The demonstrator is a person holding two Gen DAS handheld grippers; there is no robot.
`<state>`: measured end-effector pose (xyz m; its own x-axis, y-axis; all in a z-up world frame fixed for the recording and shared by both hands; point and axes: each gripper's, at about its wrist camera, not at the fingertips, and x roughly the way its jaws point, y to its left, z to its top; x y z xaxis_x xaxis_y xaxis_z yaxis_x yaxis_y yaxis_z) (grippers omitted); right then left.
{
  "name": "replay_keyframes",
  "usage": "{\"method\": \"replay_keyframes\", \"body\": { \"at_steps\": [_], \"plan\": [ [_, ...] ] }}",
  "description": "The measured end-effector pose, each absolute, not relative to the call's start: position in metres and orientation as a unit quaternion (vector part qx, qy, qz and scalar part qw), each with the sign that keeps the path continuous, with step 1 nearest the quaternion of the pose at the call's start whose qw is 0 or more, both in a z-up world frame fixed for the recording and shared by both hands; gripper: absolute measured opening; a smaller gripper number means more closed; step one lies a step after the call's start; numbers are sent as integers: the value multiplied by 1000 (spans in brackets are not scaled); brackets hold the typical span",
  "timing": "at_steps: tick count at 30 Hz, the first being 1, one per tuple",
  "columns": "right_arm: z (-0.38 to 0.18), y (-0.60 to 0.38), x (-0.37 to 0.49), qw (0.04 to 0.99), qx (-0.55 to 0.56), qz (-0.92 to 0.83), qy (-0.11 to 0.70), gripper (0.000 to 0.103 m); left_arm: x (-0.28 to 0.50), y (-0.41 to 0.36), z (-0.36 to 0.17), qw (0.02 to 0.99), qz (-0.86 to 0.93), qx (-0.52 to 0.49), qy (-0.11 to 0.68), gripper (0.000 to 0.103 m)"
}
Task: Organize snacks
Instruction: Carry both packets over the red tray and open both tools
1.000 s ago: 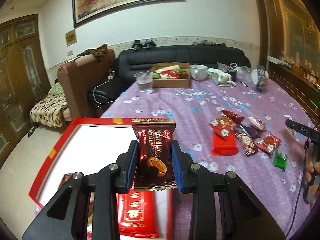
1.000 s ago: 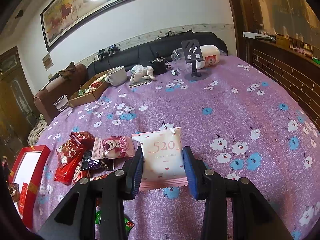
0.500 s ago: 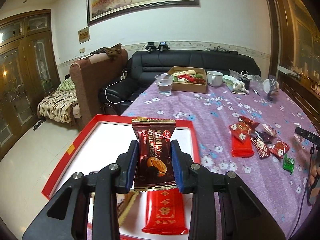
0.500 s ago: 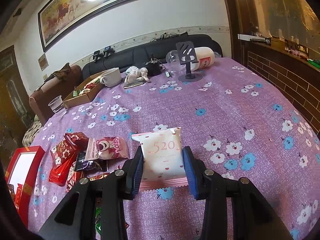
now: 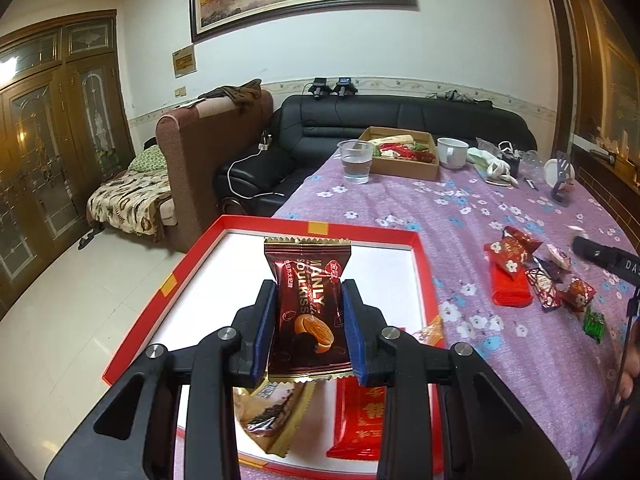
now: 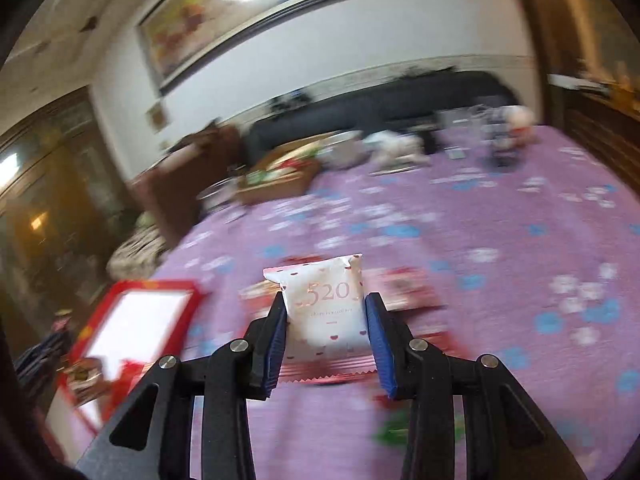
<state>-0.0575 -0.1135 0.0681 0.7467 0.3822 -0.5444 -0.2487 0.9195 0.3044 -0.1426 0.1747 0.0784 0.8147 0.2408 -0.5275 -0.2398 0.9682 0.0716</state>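
Note:
My left gripper (image 5: 308,292) is shut on a dark brown chocolate snack packet (image 5: 308,308) and holds it above the red-rimmed white tray (image 5: 316,231). In the tray lie a red packet (image 5: 360,424) and a brown-gold packet (image 5: 276,412). My right gripper (image 6: 326,304) is shut on a white "520" snack packet (image 6: 326,304) above the purple floral tablecloth (image 6: 500,240). The tray also shows in the right wrist view (image 6: 140,286) at the left. Several loose snacks (image 5: 532,276) lie on the cloth right of the tray.
A cardboard box of snacks (image 5: 400,154), a plastic cup of water (image 5: 355,160), a white mug (image 5: 452,152) and a phone stand (image 5: 560,184) stand at the table's far end. A black sofa (image 5: 360,120) and brown armchair (image 5: 208,148) lie beyond. The right wrist view is motion-blurred.
The left gripper has moved left and back with its packet, so the tray lies under it. The right gripper has swung left with the white packet, toward the snacks and tray.

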Motion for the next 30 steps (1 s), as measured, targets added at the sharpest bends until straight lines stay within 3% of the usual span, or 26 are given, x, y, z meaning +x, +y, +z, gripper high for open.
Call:
{"method": "replay_keyframes", "body": {
  "at_steps": [13,26,30],
  "plan": [
    [57,32,-72,877,81,319,349,38,-148,211,61,940,167,-15,297,30],
    [36,92,-83,839,57,373,392,41,-154,230,53,932,205,-20,299,32],
    [43,80,-87,839,76,381,380,49,-154,234,53,929,217,-33,297,51]
  ]
}}
